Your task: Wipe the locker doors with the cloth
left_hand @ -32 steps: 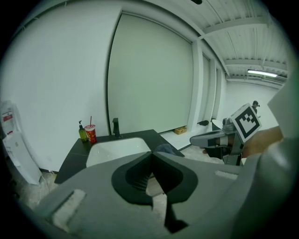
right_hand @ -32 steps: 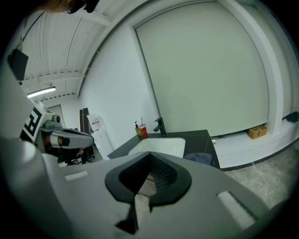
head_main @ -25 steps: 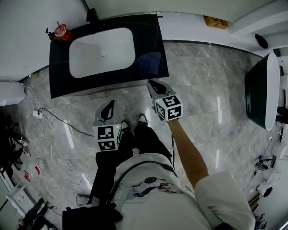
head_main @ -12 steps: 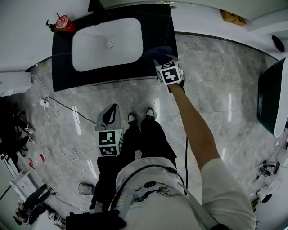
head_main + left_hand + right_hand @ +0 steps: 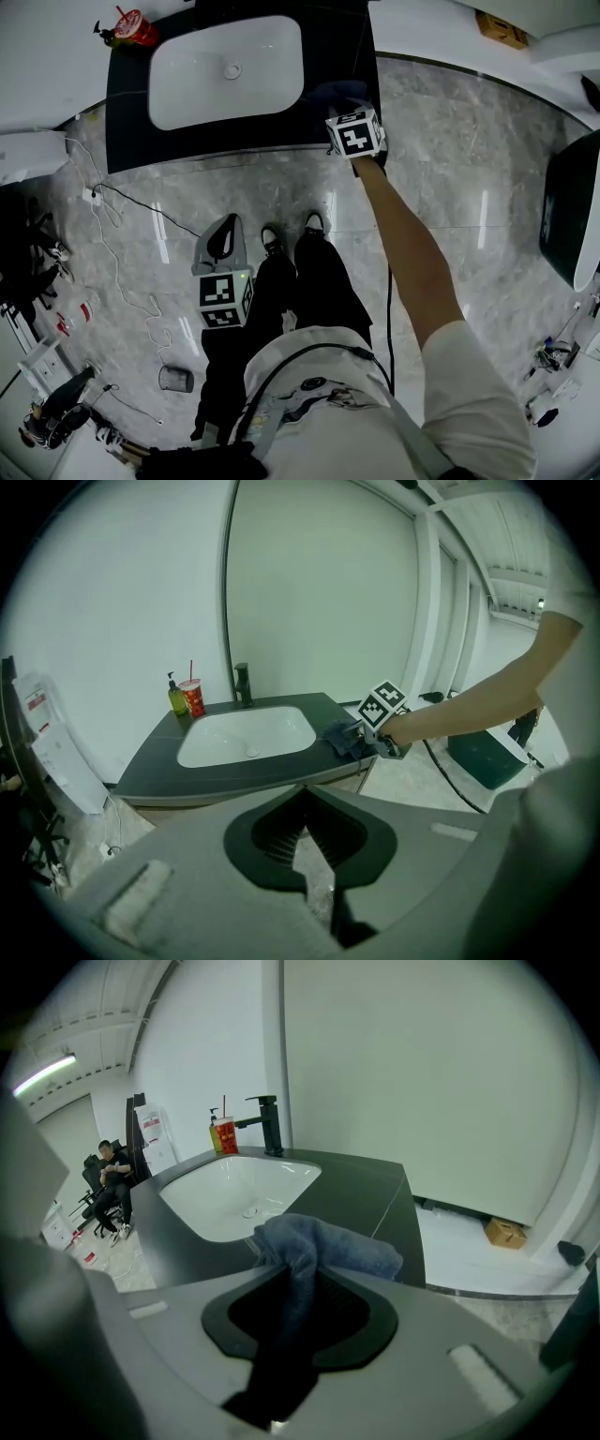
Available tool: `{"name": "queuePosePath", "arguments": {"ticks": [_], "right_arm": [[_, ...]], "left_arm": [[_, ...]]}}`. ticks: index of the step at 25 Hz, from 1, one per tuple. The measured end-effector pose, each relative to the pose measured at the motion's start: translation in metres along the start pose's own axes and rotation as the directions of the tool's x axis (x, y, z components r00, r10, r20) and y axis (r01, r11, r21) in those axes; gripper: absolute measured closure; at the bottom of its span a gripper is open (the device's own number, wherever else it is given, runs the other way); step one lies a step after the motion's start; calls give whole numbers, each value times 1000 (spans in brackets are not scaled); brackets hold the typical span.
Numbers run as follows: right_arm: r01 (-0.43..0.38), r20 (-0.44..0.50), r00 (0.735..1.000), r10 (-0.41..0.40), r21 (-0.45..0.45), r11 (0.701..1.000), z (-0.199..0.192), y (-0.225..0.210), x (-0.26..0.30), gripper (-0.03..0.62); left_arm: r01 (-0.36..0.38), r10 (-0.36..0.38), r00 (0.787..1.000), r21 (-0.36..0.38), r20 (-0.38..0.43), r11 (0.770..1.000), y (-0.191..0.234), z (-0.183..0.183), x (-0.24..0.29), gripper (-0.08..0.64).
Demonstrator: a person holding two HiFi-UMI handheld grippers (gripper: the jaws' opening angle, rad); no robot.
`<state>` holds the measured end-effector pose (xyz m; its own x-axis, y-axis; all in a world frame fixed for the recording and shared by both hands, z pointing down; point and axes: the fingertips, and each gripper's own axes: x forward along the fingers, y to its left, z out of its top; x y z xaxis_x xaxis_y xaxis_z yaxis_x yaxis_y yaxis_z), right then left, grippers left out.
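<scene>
cloth clamped at right end of surface, no locker door in view

left gripper (image 5: 311,847) hangs low beside the person's legs, jaws together, nothing between them. right gripper (image 5: 292,1302) is out at arm's length at the dark surface (image 5: 370,1194), jaws closed on a fold of the blue cloth (image 5: 328,1246). a strip of cloth runs down between the jaws and the rest bunches just past the tips, over the surface's right end beside the white basin (image 5: 239,1190). can't tell if the bunch rests on the surface or is just clear of it. farther back: black tap (image 5: 267,1119), red cup (image 5: 226,1135), soap bottle (image 5: 215,1129) by the wall. step in hand reads as the pickup. to do it well: firm clamp, lift straight up so the loose end doesn't drag into the basin, leave plenty of cloth beyond the tips as a wiping pad. grip looks to be on one fold only, so it could slip under a hard wipe; regrip deeper if so.
</scene>
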<state>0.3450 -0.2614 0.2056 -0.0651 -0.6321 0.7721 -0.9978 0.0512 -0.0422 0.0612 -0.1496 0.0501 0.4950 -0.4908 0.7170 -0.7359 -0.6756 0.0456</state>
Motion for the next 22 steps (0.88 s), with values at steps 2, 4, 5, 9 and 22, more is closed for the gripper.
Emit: {"name": "queuePosePath", "arguments": {"ticks": [2, 4, 5, 9, 22], "right_arm": [[14, 38, 999, -14, 3, 1000, 4, -1, -8, 505], [19, 89, 996, -20, 12, 1000, 11, 3, -24, 505], [19, 114, 993, -21, 18, 1000, 15, 7, -33, 505], [45, 204, 977, -54, 49, 998, 21, 23, -77, 505], [109, 386, 916, -105, 10, 994, -12, 118, -164, 503]], "left_arm": [[3, -3, 1000, -2, 9, 1000, 1, 0, -2, 559], [5, -5, 1000, 1, 19, 1000, 4, 0, -5, 559], [6, -6, 1000, 4, 24, 1000, 6, -1, -7, 560], [24, -25, 998, 15, 49, 1000, 15, -4, -15, 560], [71, -72, 992, 6, 108, 997, 55, -85, -18, 559]]}}
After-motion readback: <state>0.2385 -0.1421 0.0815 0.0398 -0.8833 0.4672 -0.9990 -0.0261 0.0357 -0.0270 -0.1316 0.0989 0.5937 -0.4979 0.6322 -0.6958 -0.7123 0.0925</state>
